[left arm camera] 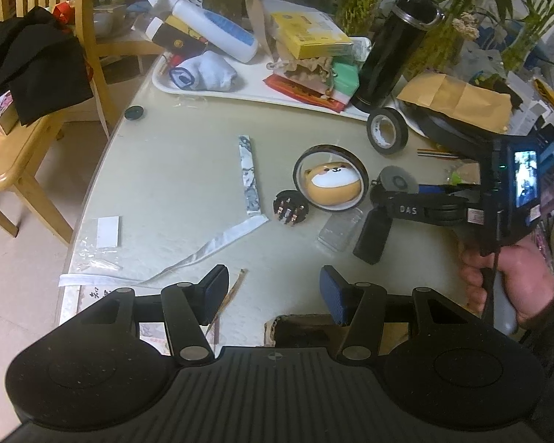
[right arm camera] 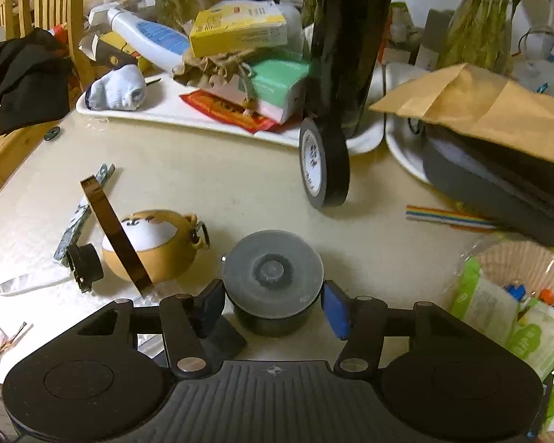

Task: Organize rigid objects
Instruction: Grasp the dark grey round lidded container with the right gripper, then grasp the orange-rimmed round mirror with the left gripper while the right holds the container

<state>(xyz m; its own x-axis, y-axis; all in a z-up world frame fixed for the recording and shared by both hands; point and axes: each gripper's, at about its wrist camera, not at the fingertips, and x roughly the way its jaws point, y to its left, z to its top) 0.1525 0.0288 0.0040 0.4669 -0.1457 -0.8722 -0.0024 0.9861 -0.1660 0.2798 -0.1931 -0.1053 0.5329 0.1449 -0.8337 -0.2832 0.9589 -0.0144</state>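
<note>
— Grey and round, that small lidded pot [right arm camera: 273, 280] is what I'm lining up on. It sits on the desk [right arm camera: 221, 184] straight ahead of my right hand-held gripper [right arm camera: 273, 304], already between the two fingers.

— Are you gripping it yet?

— Not that I can see. The jaws are spread slightly wider than the pot, with a sliver of gap at each pad, so I'd call it bracketed, not held. My left hand-held gripper [left arm camera: 273, 291] is open too, holds nothing, and hovers near the desk's front edge, well apart from the pot.

— So the right one is nearer.

— By far. As for an axis, the pot stands upright with its lid facing up, and being round it should take a squeeze across the middle from any side. I judge closing in is all the next move needs.

— What does each camera give you?

— The right wrist view shows the pads level with the pot's wall, and the black tape roll [right arm camera: 323, 164] standing on edge further ahead. It cannot show how far the pot is from the dog-faced toy [right arm camera: 151, 243] and the thin brown ring [right arm camera: 112, 229] leaning on it. The left wrist view does: pot [left arm camera: 397, 182] just beside the toy [left arm camera: 332, 186], apart from it, with my right gripper [left arm camera: 378, 216] coming in from the side. There one finger hides the pot's base.
</note>
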